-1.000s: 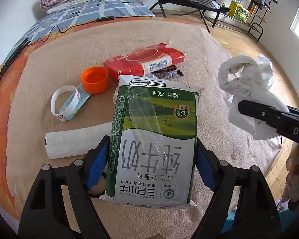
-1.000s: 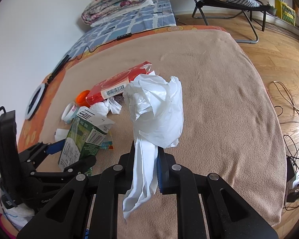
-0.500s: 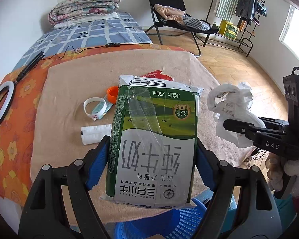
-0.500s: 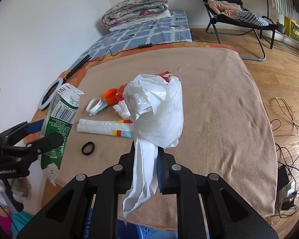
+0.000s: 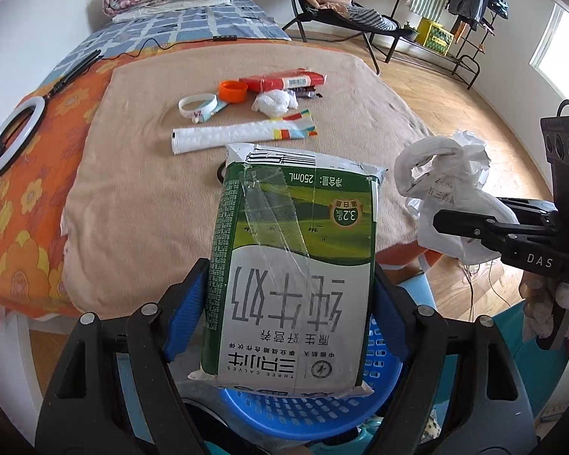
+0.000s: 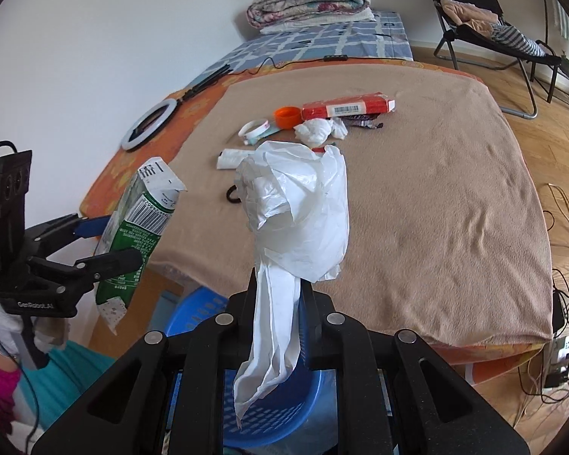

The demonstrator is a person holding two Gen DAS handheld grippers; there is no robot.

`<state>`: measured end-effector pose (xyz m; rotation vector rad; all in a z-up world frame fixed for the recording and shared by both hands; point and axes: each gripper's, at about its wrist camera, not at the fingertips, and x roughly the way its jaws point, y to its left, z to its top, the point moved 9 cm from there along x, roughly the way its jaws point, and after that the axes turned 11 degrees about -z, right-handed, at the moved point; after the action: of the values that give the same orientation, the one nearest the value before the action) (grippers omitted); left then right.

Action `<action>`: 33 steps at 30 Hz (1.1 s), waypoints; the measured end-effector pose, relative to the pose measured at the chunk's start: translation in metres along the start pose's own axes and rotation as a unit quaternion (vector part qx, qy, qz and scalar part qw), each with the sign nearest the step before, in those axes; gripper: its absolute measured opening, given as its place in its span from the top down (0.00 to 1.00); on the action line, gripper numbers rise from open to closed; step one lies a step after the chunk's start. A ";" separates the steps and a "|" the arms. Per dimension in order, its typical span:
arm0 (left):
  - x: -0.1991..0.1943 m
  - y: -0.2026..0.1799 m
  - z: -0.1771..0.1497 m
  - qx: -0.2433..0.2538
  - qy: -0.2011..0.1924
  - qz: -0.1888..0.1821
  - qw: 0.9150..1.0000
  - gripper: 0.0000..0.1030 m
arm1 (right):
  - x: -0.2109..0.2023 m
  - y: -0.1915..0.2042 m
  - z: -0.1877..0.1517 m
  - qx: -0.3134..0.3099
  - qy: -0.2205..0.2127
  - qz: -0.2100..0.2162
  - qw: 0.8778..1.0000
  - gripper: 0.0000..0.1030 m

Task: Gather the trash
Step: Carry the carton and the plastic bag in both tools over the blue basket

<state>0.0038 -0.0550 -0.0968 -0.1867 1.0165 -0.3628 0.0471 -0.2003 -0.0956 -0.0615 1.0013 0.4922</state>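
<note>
Left gripper [image 5: 290,311]: lower centre of the left wrist view, jaws set wide, blue pads pressed on both sides of the milk carton [image 5: 296,265]; carton upside down to the camera, green and white.
Right gripper [image 6: 278,295]: lower centre of the right wrist view, jaws nearly closed, pinching the tail of a white plastic bag [image 6: 299,212]; the bag's crumpled bulk stands above the fingers.
Cross-view: left wrist view shows the bag at right centre; right wrist view shows the carton at left centre.
Basket [image 6: 193,314]: blue, perforated, bottom of both views, below both grippers and in front of the bed's near edge.
Bed: beige blanket [image 5: 140,189] over an orange flowered sheet.
Trash on blanket, upper centre of left wrist view: white roll [image 5: 223,138] with coloured end, crumpled tissue [image 5: 273,102], orange cap [image 5: 232,91], white ring [image 5: 197,104], red packet [image 5: 284,80].
Black band [image 6: 233,193]: on blanket, just left of the bag in the right wrist view.
Ring light [image 5: 13,131]: left edge, on the orange sheet.
</note>
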 end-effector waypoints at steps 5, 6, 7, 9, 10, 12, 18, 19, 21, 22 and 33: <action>0.014 0.001 -0.035 -0.009 0.026 -0.006 1.000 0.21 | 0.007 0.020 -0.038 -0.017 0.026 0.012 0.999 0.87; 0.017 0.001 -0.042 -0.011 0.030 -0.007 0.999 0.21 | 0.010 0.024 -0.045 -0.022 0.031 0.011 0.999 0.87; 0.019 0.001 -0.047 -0.013 0.034 -0.008 0.999 0.21 | 0.012 0.027 -0.051 -0.027 0.036 0.010 0.999 0.87; 0.026 0.002 -0.059 -0.015 0.044 -0.008 0.999 0.21 | 0.018 0.032 -0.064 -0.035 0.048 0.011 0.998 0.87; 0.029 0.002 -0.064 -0.015 0.050 -0.008 0.999 0.21 | 0.020 0.034 -0.071 -0.038 0.053 0.011 0.998 0.87; 0.037 0.004 -0.075 -0.018 0.062 -0.009 0.998 0.21 | 0.027 0.036 -0.082 -0.042 0.064 0.012 0.997 0.87; 0.056 0.014 -0.103 -0.030 0.092 -0.008 0.995 0.21 | 0.047 0.038 -0.109 -0.045 0.096 0.013 0.994 0.87; 0.059 0.015 -0.107 -0.031 0.097 -0.009 0.995 0.21 | 0.049 0.037 -0.113 -0.044 0.099 0.013 0.994 0.87; 0.066 0.017 -0.114 -0.032 0.107 -0.009 0.994 0.21 | 0.055 0.035 -0.119 -0.042 0.107 0.011 0.993 0.87; 0.068 0.017 -0.117 -0.032 0.111 -0.008 0.993 0.21 | 0.058 0.035 -0.122 -0.042 0.112 0.010 0.993 0.87; 0.081 0.019 -0.127 -0.035 0.128 -0.011 0.991 0.20 | 0.078 0.040 -0.132 -0.048 0.136 0.002 0.990 0.87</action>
<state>-0.0621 -0.0661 -0.2333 -0.2188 1.2817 -0.3778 -0.0404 -0.1722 -0.2248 -0.2174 1.2440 0.5450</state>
